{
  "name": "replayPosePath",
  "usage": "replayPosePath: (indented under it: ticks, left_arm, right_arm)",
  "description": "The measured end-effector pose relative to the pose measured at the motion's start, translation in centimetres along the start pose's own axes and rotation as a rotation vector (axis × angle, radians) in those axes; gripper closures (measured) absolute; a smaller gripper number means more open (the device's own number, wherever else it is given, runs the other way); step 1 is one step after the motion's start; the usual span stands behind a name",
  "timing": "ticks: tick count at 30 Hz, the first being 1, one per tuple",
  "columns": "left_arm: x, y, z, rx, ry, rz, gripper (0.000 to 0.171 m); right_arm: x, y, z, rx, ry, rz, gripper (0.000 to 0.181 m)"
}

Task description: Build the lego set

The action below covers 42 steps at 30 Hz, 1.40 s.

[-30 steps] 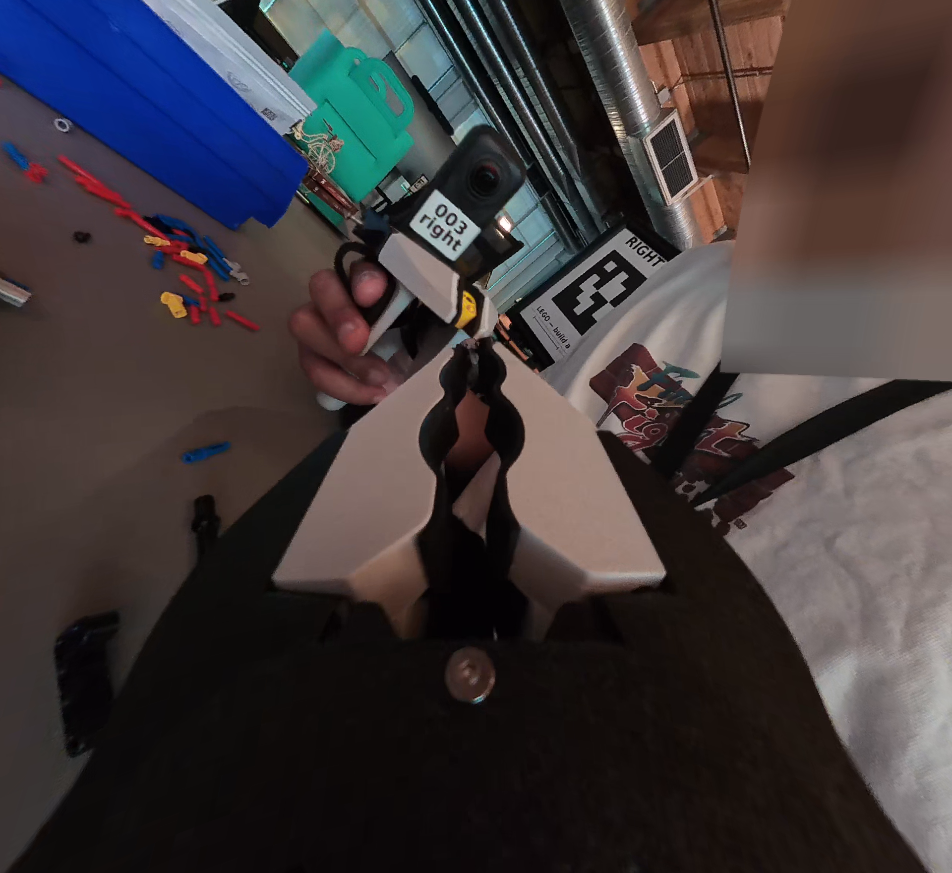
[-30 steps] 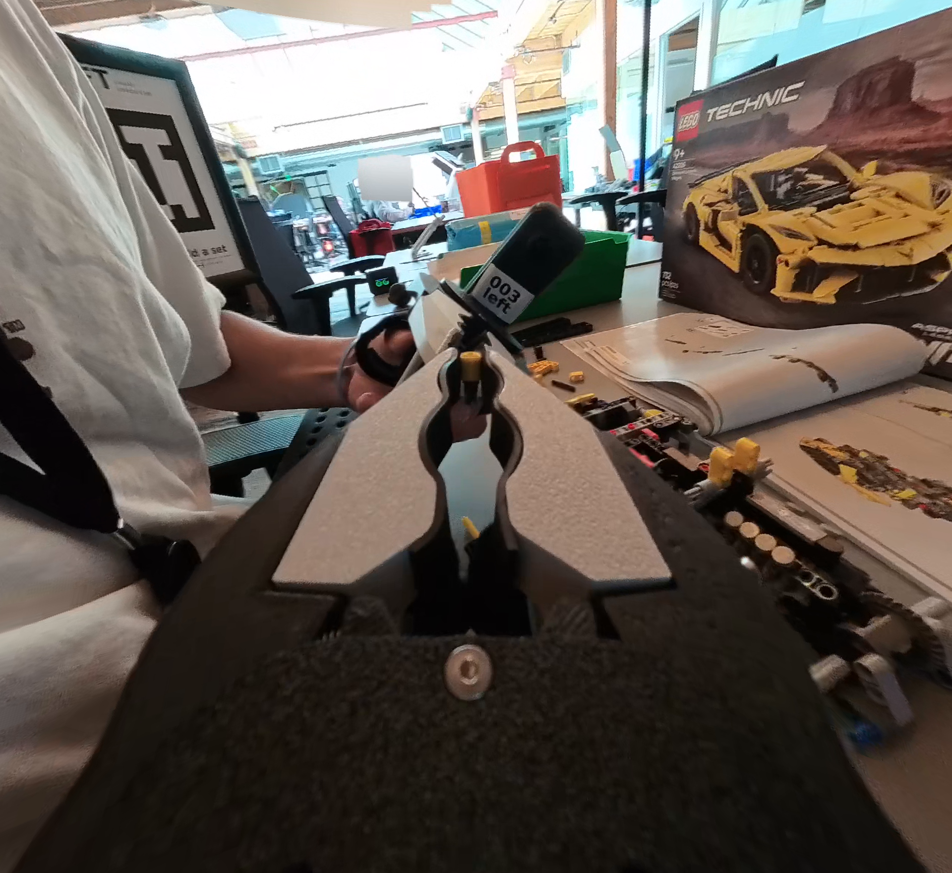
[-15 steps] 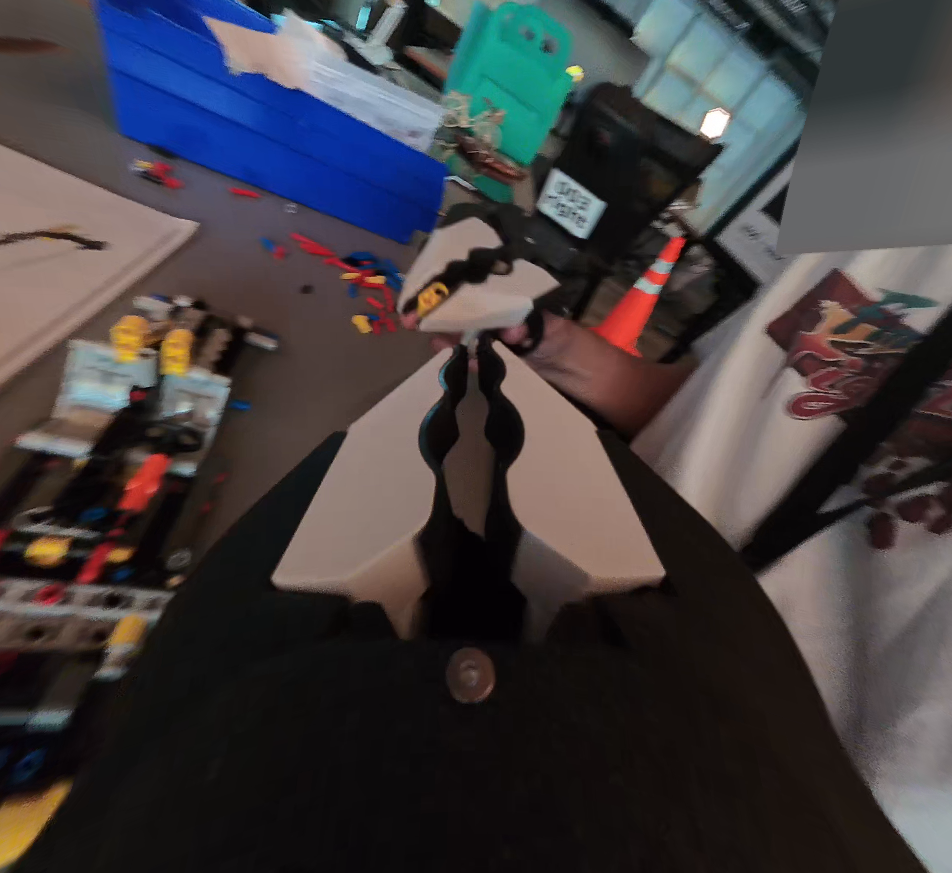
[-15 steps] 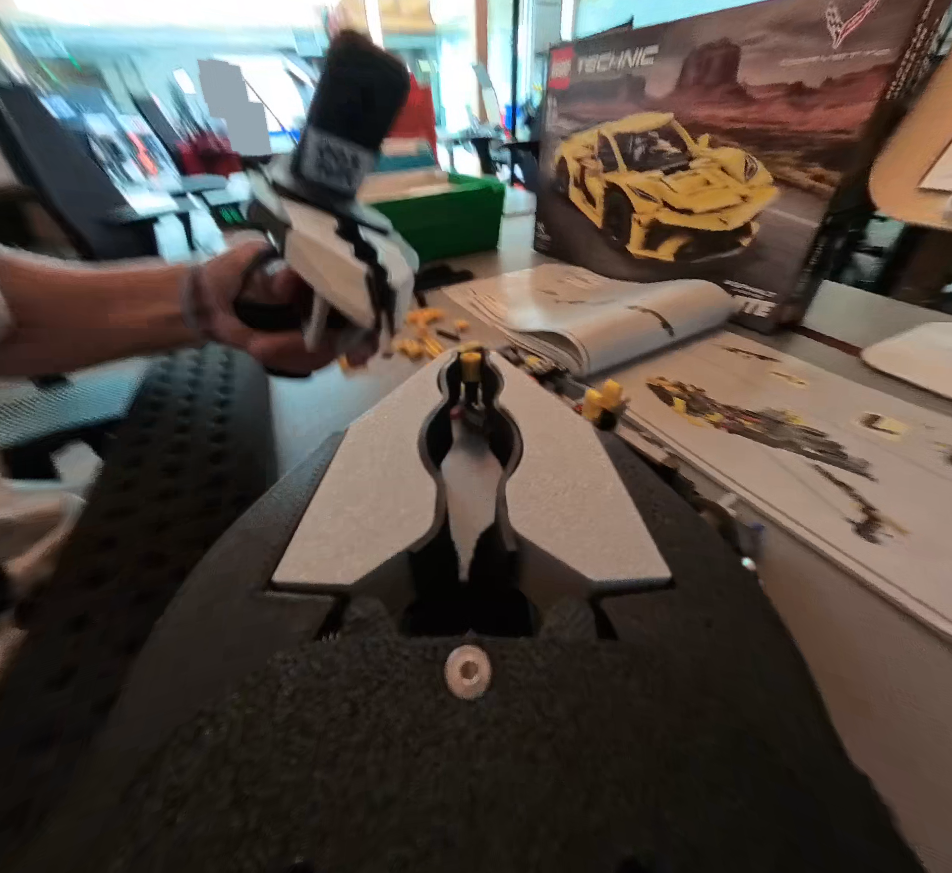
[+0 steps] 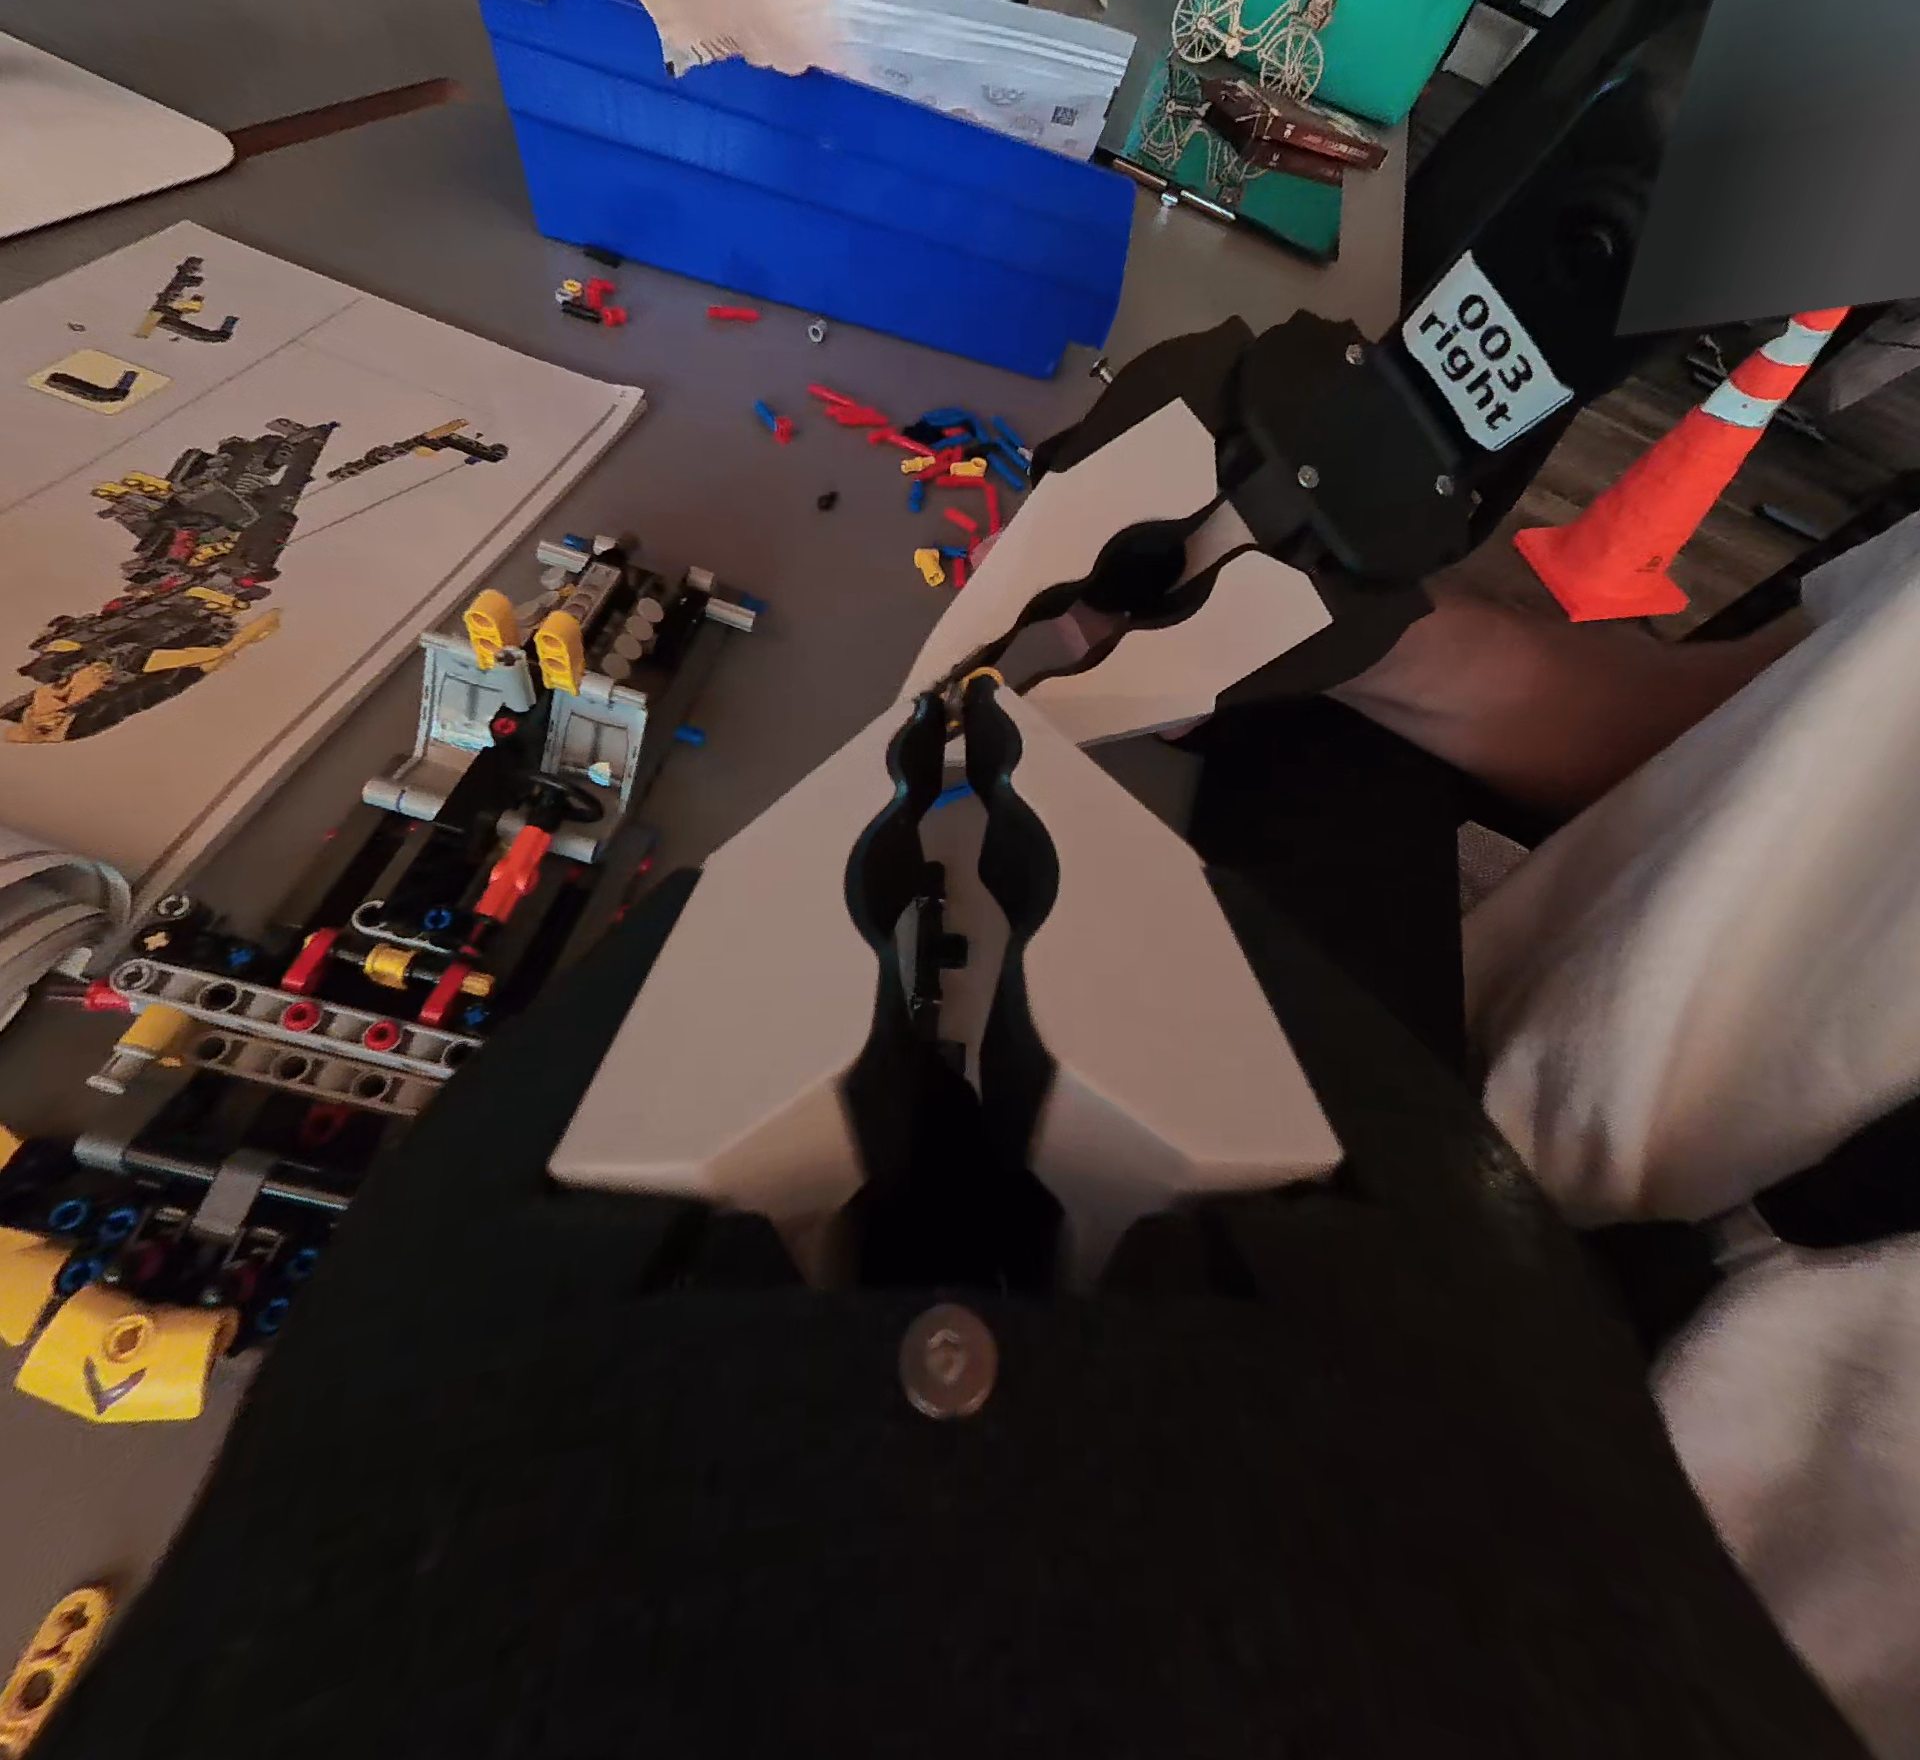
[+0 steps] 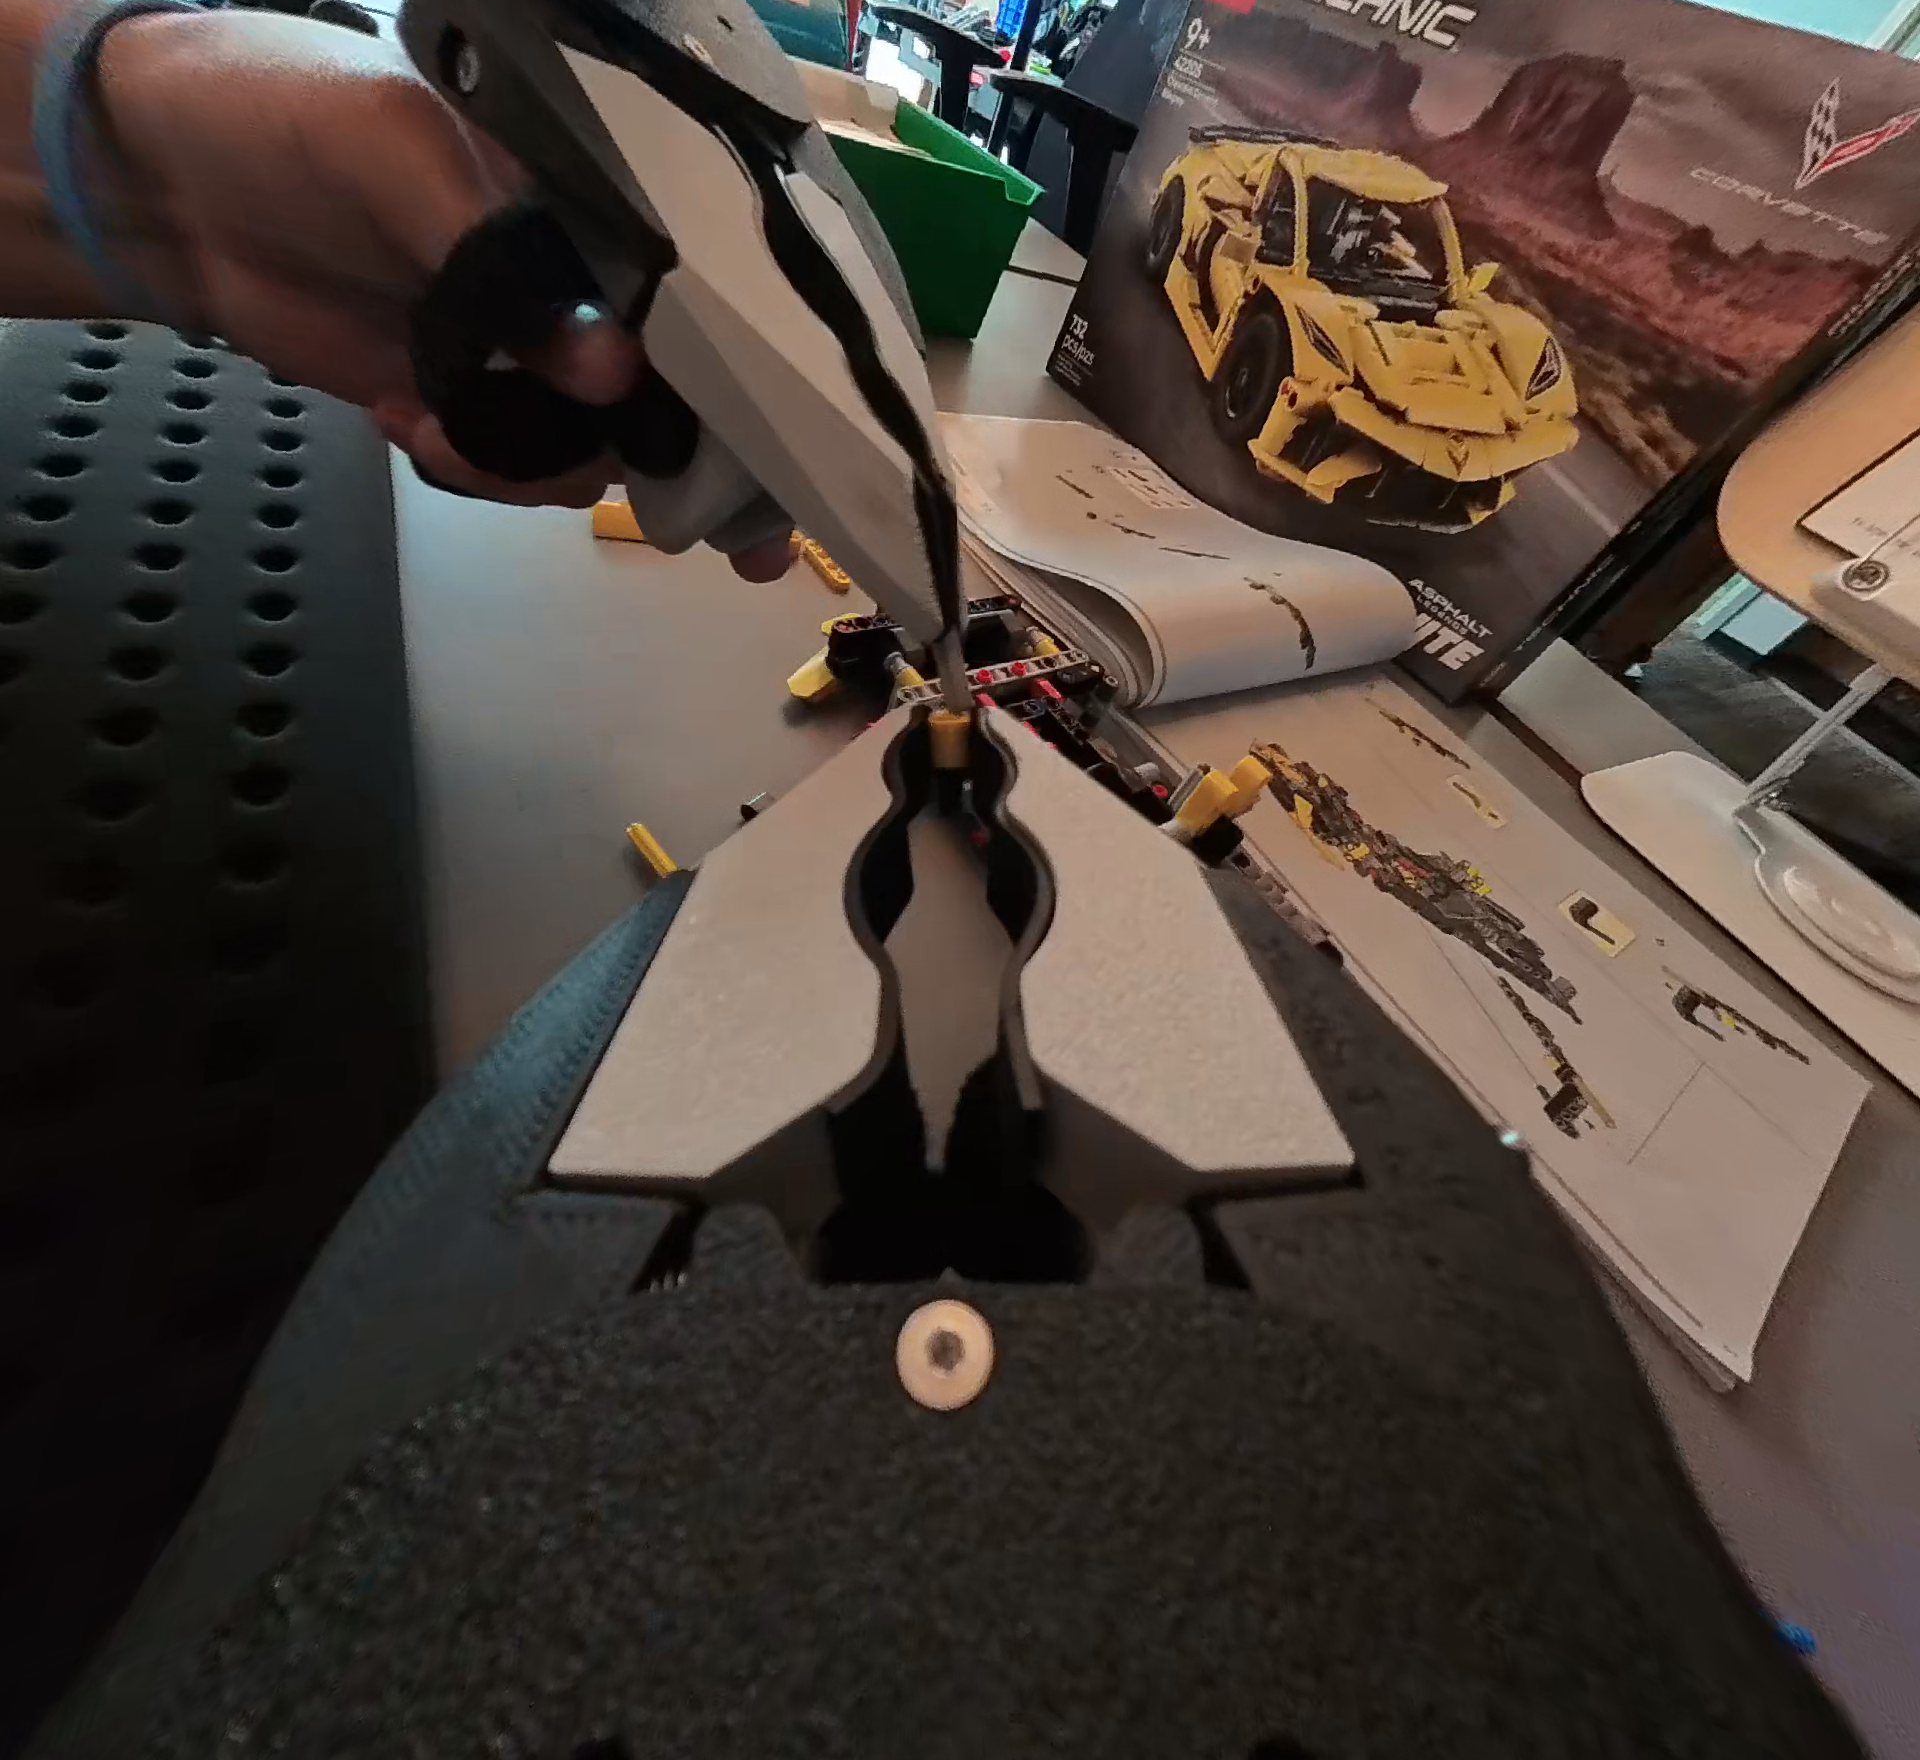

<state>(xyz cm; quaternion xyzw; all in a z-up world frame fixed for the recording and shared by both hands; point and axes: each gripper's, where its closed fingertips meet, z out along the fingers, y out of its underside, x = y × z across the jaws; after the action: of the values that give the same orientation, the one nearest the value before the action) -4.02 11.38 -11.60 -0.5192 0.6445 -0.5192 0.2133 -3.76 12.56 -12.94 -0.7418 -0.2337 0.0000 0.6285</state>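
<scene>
1. At the far left of the left wrist view, the open instruction booklet (image 5: 260,505) lies flat on the grey counter (image 5: 727,463).
2. Just right of it sits the partly built lego car chassis (image 5: 416,879), with yellow, red and grey parts showing.
3. Behind, a blue bin (image 5: 810,152) holds paper bags; loose red, blue and yellow pins (image 5: 935,474) lie scattered in front of it.
4. The left tongs (image 5: 954,702) are closed on a thin grey axle (image 6: 951,671), tip to tip with the right tongs (image 6: 948,734).
5. The right tongs pinch a small yellow piece (image 6: 948,736), held above the counter just in front of the chassis; the axle meets its top.
6. At the right of the right wrist view, the set's box (image 6: 1455,256) stands upright.
</scene>
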Motion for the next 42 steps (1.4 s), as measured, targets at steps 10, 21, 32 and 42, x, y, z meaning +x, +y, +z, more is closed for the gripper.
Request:
replayPosePath:
  ticks: [10,21,32,42]
  left_arm:
    - [-0.2,0.9,-0.1,-0.097,-0.032,0.047,0.170]
    - [-0.1,1.4,0.0,-0.163,0.002,0.066,0.170]
    - [-0.4,1.0,0.3,-0.114,0.034,0.016,0.170]
    - [0.3,0.7,0.3,-0.097,0.010,0.175,0.170]
  right_arm:
    - [-0.3,0.4,0.2,-0.027,-0.001,-0.045,0.175]
    - [-0.5,0.8,0.1,-0.051,-0.011,-0.080,0.175]
    - [-0.1,1.1,0.2,-0.062,0.020,-0.124,0.175]
    - [-0.4,0.3,-0.3,-0.006,-0.059,0.017,0.175]
